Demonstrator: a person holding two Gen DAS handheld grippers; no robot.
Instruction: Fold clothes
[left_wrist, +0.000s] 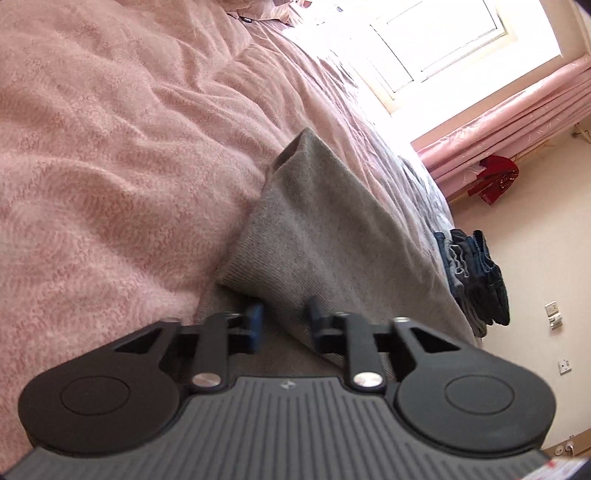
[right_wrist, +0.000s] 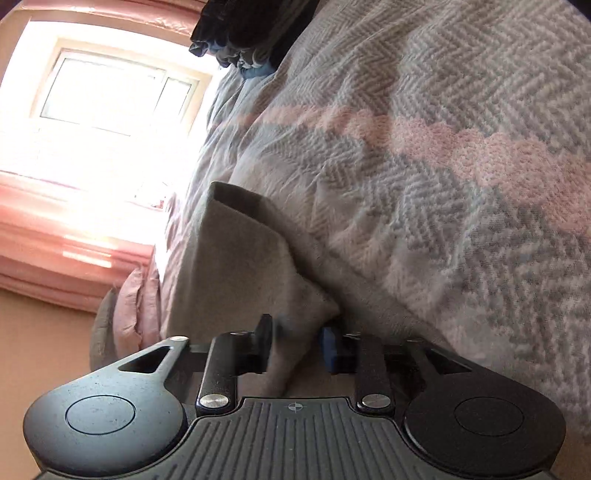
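Here, left wrist view: the left gripper (left_wrist: 284, 325) is tilted down toward the bed and rolled, so the pink fleece blanket (left_wrist: 110, 147) fills the left of the picture. The grey knit garment (left_wrist: 332, 236) lies on the bed with its long axis running away from the gripper toward the bright window (left_wrist: 424, 40). The jaws are closed on a fold of its near edge, cloth pinched between the blue pads (left_wrist: 256, 325). A stack of folded dark blue clothes (left_wrist: 476, 273) sits near the bed's edge. Right wrist view: the right gripper (right_wrist: 297, 343) also points down, rolled. The same grey garment's corner rises between its narrowly spaced jaws, gripped. The grey herringbone bedspread (right_wrist: 443, 147) lies just beside it.
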